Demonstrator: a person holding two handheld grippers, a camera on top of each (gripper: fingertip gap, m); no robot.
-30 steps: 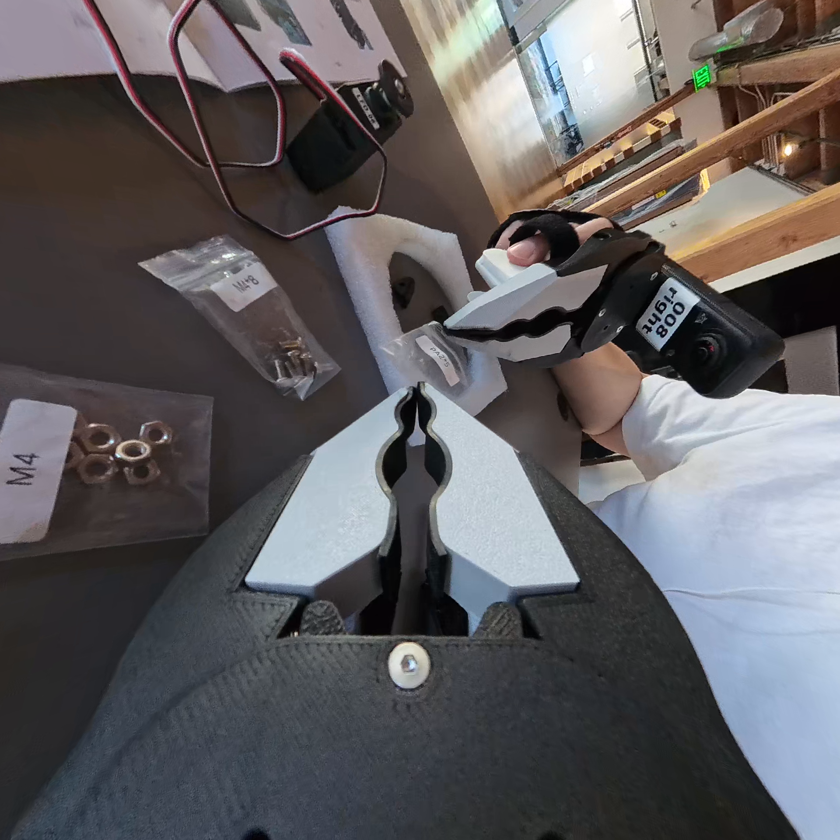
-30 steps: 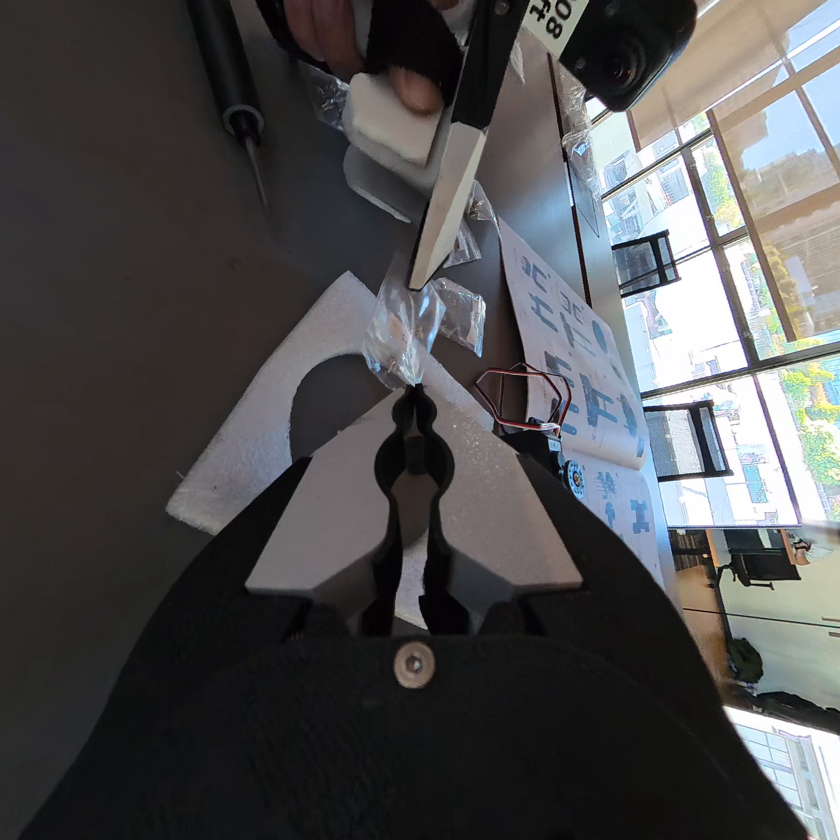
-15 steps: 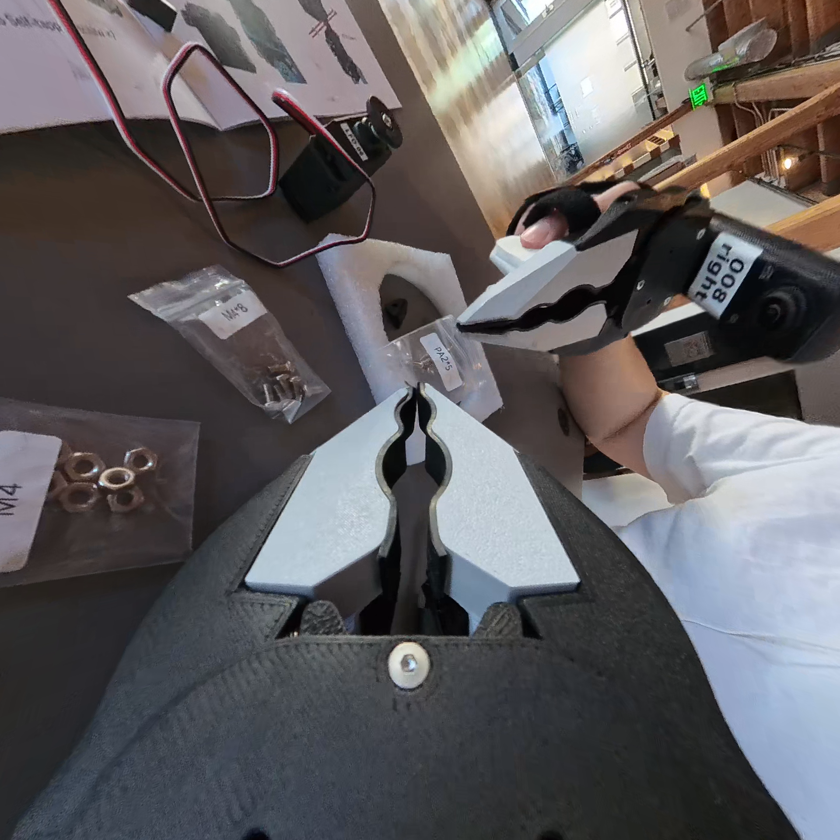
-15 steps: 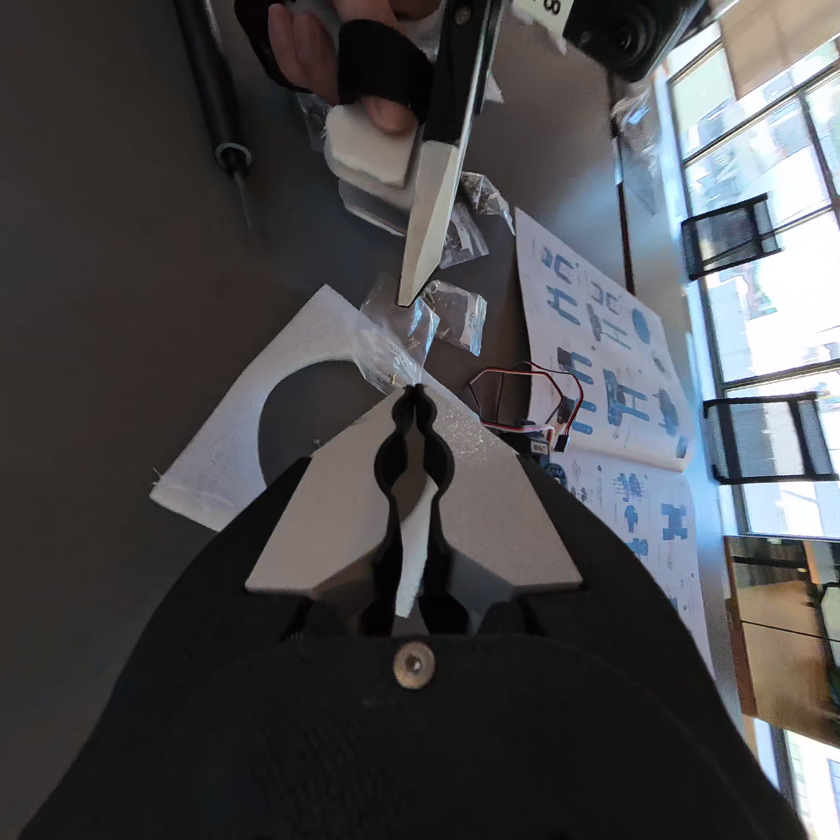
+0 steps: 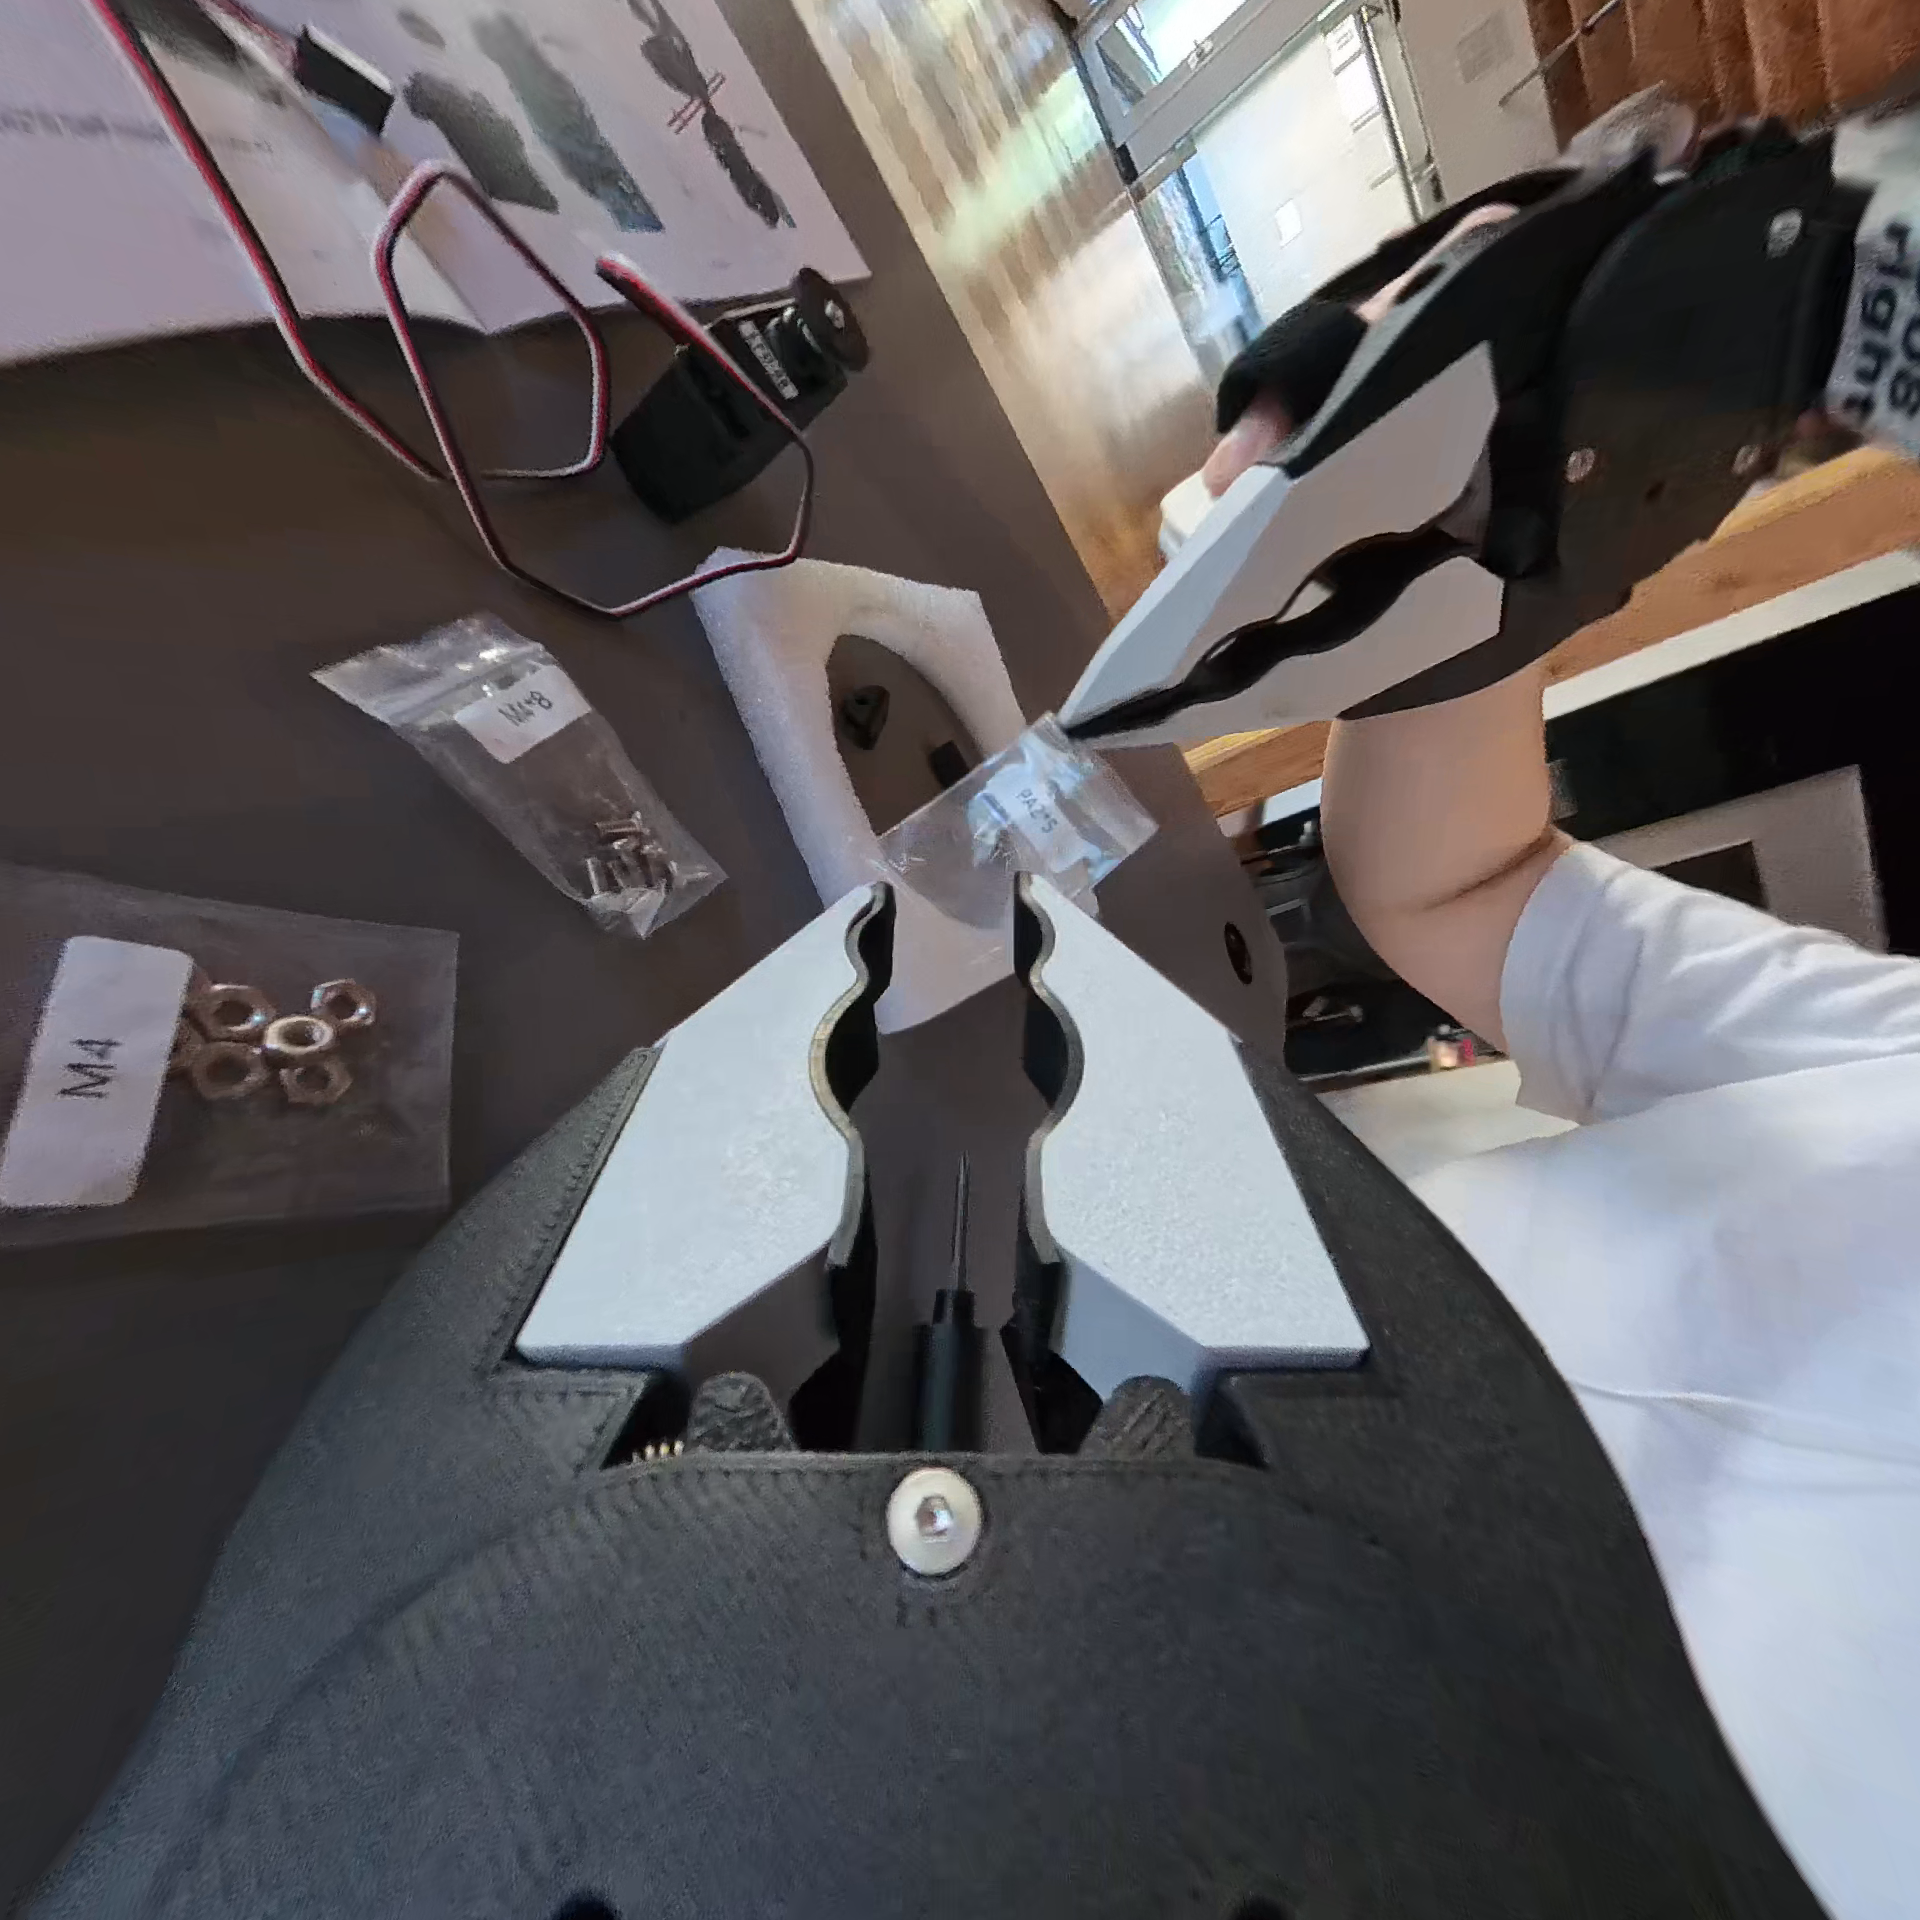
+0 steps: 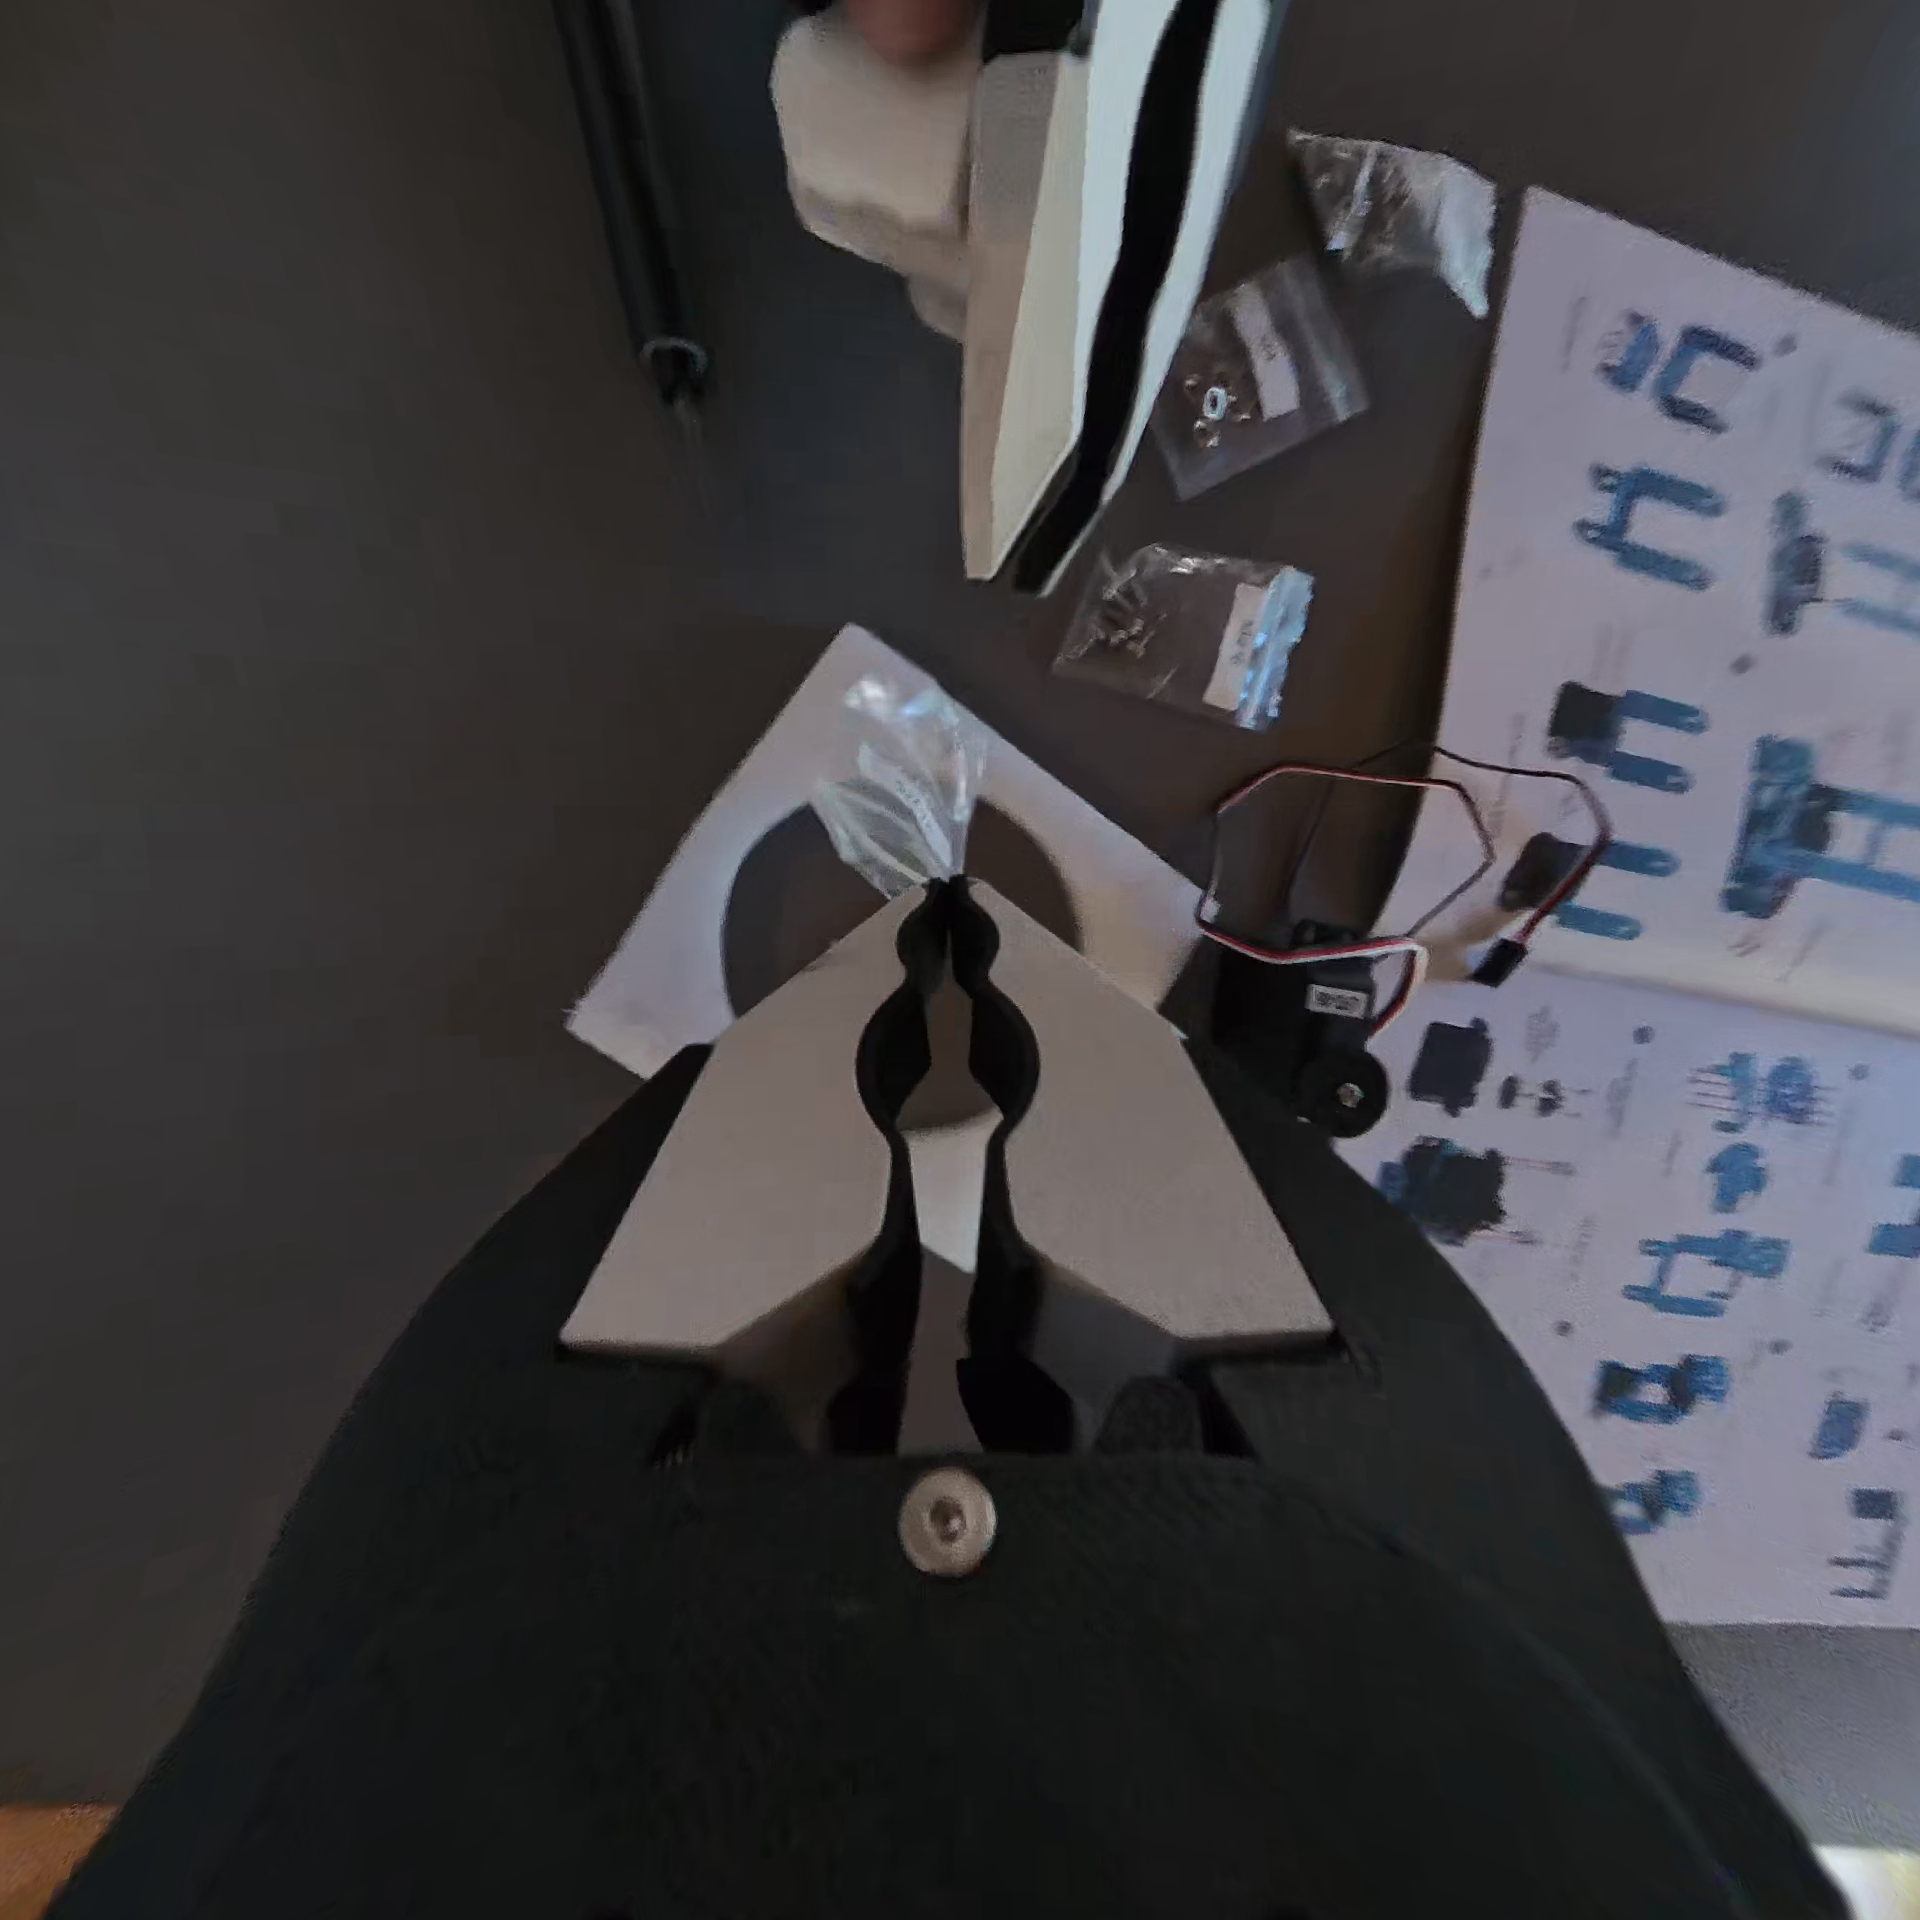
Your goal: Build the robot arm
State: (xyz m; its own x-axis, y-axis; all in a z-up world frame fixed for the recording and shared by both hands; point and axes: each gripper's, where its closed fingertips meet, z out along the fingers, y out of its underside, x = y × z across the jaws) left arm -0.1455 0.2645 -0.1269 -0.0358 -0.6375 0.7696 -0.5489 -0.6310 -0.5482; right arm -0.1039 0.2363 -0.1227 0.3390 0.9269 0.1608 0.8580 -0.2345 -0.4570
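My right gripper (image 6: pixel 948 885) is shut on the top edge of a small clear bag (image 6: pixel 902 800) with a white label. It holds the bag above a white foam piece (image 6: pixel 769 769) that has a round hole. In the left wrist view the right gripper (image 5: pixel 1072 721) pinches the same bag (image 5: pixel 1023 831), which hangs just beyond my left gripper (image 5: pixel 954 891). The left gripper is open and empty, with its jaws apart on either side of the bag's lower edge. The left gripper (image 6: pixel 1016 577) also shows at the top of the right wrist view.
On the dark table lie a black servo with red-white-black wires (image 5: pixel 717 405), a bag of screws (image 5: pixel 561 769), a bag of nuts (image 5: pixel 229 1049), a printed instruction sheet (image 6: pixel 1714 831) and a black screwdriver (image 6: pixel 634 208). A person's arm in a white sleeve (image 5: pixel 1662 1195) is at the right. There is about 6 cm between the tips of the two grippers. The black screwdriver (image 6: pixel 634 208) sits 11 cm or so from the ends of my left fingers.
My left gripper has opened and let go of the small bag. The right gripper has kept its hold and lifted the bag upward, away from the foam.
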